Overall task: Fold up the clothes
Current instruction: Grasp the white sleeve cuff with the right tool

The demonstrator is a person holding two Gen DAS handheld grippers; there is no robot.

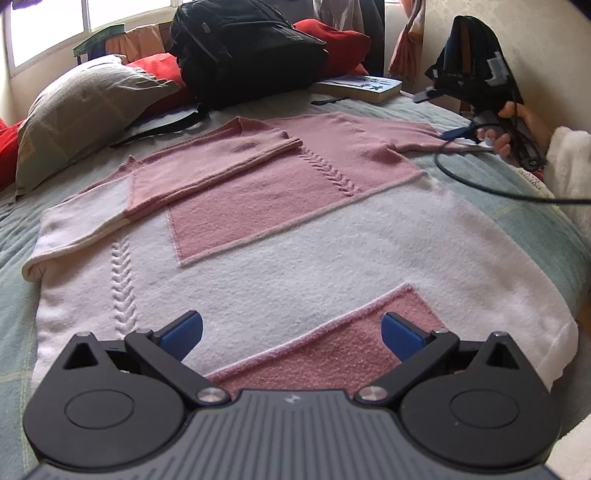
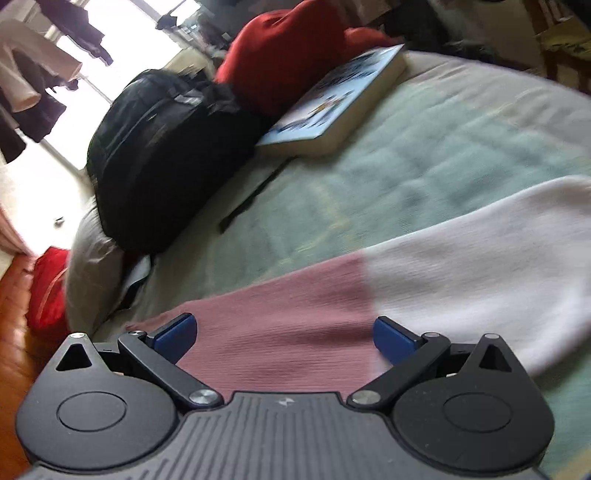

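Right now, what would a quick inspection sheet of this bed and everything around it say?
Surface: bed cover, pale green, sweater spread on it.
Job's things: pink and white sweater, one sleeve folded across its chest, the other sleeve out sideways.
Clutter: black backpack, book, grey pillow, red cushions.
Grippers: left gripper and right gripper, jaws open, empty.
Cables: black cable over the bed's edge.
Surroundings: window, hanging clothes.

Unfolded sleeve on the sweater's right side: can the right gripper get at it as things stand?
Probably yes. The right gripper is open directly over that sleeve, which lies flat on the bedspread. Nothing sits between them; the book and backpack lie farther off.
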